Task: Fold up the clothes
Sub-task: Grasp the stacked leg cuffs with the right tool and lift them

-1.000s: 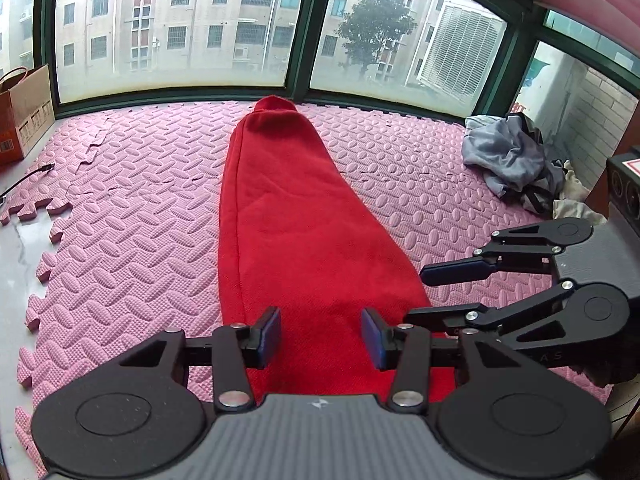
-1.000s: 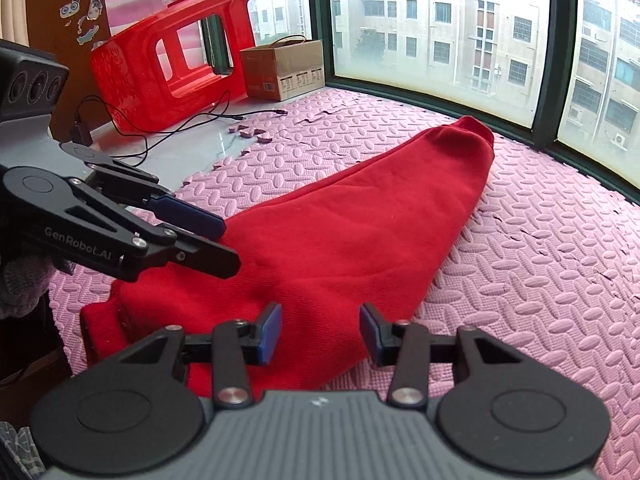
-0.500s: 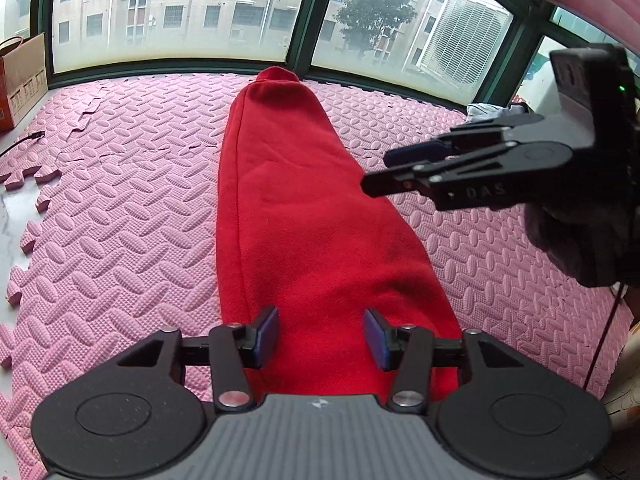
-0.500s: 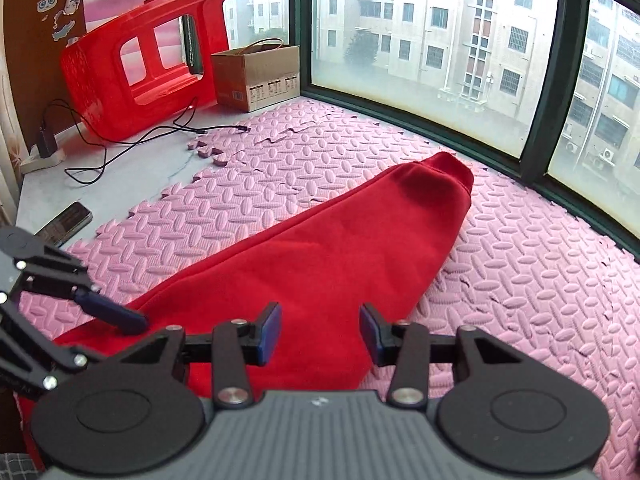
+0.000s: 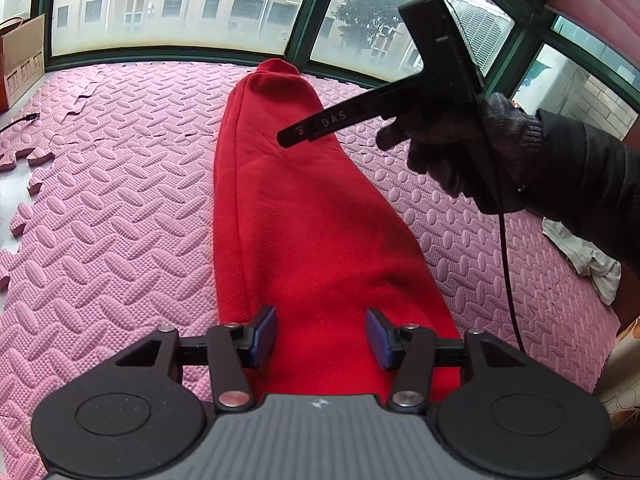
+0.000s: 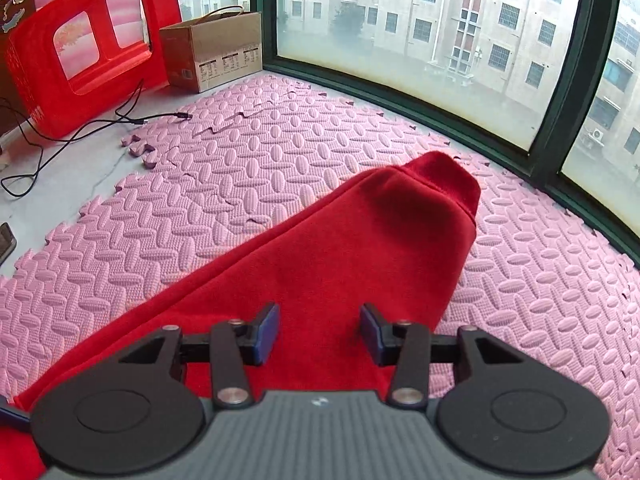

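A long red garment [image 5: 296,216] lies folded lengthwise on the pink foam mat [image 5: 100,208], its narrow end toward the window. My left gripper [image 5: 322,334] is open and empty above its near wide end. My right gripper [image 6: 320,332] is open and empty above the garment [image 6: 360,248] partway along, looking toward the narrow end [image 6: 440,172]. In the left wrist view the right gripper [image 5: 292,136] is held by a gloved hand [image 5: 472,148], raised over the garment's far half.
A pale crumpled cloth [image 5: 584,256] lies at the mat's right edge. A cardboard box [image 6: 212,52], a red plastic stool [image 6: 80,60] and black cables [image 6: 80,128] sit on the bare floor left of the mat. Windows [image 6: 420,32] bound the far side.
The right gripper rose from beside the left gripper and moved forward along the garment toward its narrow end. The left gripper stayed open over the wide end, shifting slightly.
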`<state>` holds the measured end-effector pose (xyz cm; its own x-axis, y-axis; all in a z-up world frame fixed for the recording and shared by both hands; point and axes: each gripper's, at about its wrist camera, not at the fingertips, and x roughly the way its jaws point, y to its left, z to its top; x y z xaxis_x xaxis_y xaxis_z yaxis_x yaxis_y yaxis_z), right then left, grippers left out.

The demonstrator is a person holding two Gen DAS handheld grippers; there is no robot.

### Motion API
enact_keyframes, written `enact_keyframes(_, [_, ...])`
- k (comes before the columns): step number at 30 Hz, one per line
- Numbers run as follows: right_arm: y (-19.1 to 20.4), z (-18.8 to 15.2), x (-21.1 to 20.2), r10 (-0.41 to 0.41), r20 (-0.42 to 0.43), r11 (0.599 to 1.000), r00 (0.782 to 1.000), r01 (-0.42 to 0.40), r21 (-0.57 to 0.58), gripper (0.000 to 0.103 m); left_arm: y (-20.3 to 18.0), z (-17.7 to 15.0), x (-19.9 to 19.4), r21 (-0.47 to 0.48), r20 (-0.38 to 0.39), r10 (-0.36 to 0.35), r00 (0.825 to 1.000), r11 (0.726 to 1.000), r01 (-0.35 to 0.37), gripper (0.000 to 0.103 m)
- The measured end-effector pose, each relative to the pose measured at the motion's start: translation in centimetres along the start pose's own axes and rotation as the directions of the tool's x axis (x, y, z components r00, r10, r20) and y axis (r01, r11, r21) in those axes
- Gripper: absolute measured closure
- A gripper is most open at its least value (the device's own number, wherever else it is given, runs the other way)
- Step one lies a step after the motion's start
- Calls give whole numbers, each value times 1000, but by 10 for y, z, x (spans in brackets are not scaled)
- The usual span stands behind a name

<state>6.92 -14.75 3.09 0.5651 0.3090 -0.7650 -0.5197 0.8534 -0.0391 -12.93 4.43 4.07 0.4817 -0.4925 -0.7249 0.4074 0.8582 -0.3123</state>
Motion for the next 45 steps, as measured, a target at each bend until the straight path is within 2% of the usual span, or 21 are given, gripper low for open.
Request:
enact_keyframes(4, [-6,26,15,-5,22,1000,1000,4,18,62,0,0,0,-3,-2,-8,1000,1000,8,47])
enact_keyframes(6, [-8,34,29,-5,14,1000,1000,5,31,66,0,0,0,-1,-5,-8,1000,1000,8,47])
enact_keyframes(8, [-10,39,42,-7,3,999,1000,7,40,77,1,1,0,-4,-7,-11,1000,1000,11,47])
enact_keyframes(10, [-10,39,61,-21,-26,999,999,22,48,79,1,1,0,-6,-9,-14,1000,1000,13,47])
enact_keyframes(12, [-7,35,68,-38,-14,999,999,38,30,79,1,1,0,-6,-10,-14,1000,1000,14,47])
enact_keyframes(18, [-5,41,55,-31,37,999,999,31,15,79,0,1,0,-12,-11,-18,1000,1000,18,46])
enact_keyframes(21, [-8,43,69,-35,-2,999,999,35,15,80,-2,1,2,-5,-13,-16,1000,1000,16,43])
enact_keyframes(23, [-10,42,72,-31,11,999,999,31,14,80,-2,1,2,-3,-14,-13,1000,1000,13,43])
enact_keyframes(27, [-23,39,47,-6,63,998,998,2,58,75,-2,1,2,-8,-14,-14,1000,1000,14,43])
enact_keyframes(29, [-37,35,29,3,103,995,995,-14,103,65,-2,1,2,-6,-14,-12,1000,1000,12,43])
enact_keyframes(32, [-62,27,18,-34,130,988,991,14,155,63,-3,1,2,-5,-15,-10,1000,1000,10,43])
enact_keyframes(34, [-81,20,18,-39,128,977,991,11,211,61,-3,2,3,-6,-17,-9,1000,1000,9,42])
enact_keyframes(36, [-97,13,23,-40,122,967,992,8,255,55,-3,2,3,-8,-20,-10,1000,1000,10,42])
enact_keyframes(38, [-105,9,28,-34,116,960,993,0,278,54,-3,3,3,-10,-23,-11,1000,1000,11,40])
enact_keyframes(45, [-125,-2,60,61,115,929,992,-98,356,50,-6,5,6,-3,-36,-7,999,1000,7,36])
